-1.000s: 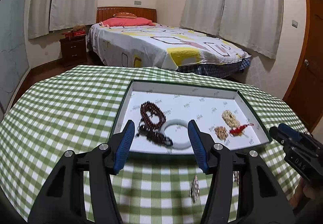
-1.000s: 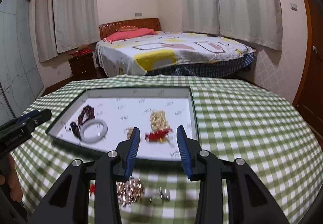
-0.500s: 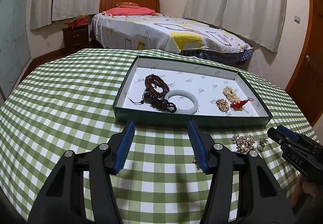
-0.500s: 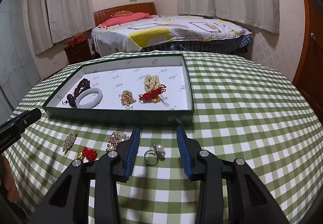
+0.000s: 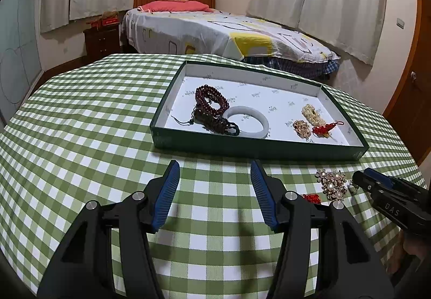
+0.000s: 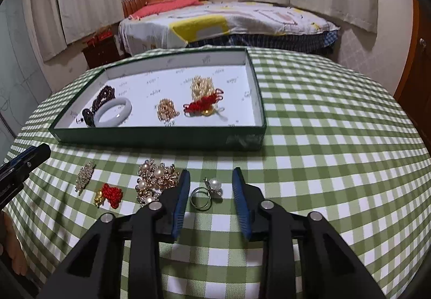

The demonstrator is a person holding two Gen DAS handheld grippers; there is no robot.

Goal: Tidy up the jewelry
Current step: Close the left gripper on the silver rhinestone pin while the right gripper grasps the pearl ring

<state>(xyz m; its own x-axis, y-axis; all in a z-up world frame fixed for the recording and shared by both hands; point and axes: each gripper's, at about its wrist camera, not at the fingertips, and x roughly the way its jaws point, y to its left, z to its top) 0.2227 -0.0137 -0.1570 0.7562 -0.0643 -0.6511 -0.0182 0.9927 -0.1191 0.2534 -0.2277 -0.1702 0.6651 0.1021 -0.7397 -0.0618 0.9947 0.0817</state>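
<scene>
Between the right gripper's (image 6: 211, 186) spread, empty fingers: a pearl ring (image 6: 207, 192).
It lies on the checked tablecloth (image 6: 323, 151) before the green tray's (image 6: 161, 136) near wall; left gripper (image 5: 215, 178) wide open, empty.

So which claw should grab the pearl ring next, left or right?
Right, probably. The right claw is open with the pearl ring lying between its fingers on the tablecloth. The left claw is open too, but faces bare cloth, away from the loose jewelry.
</scene>
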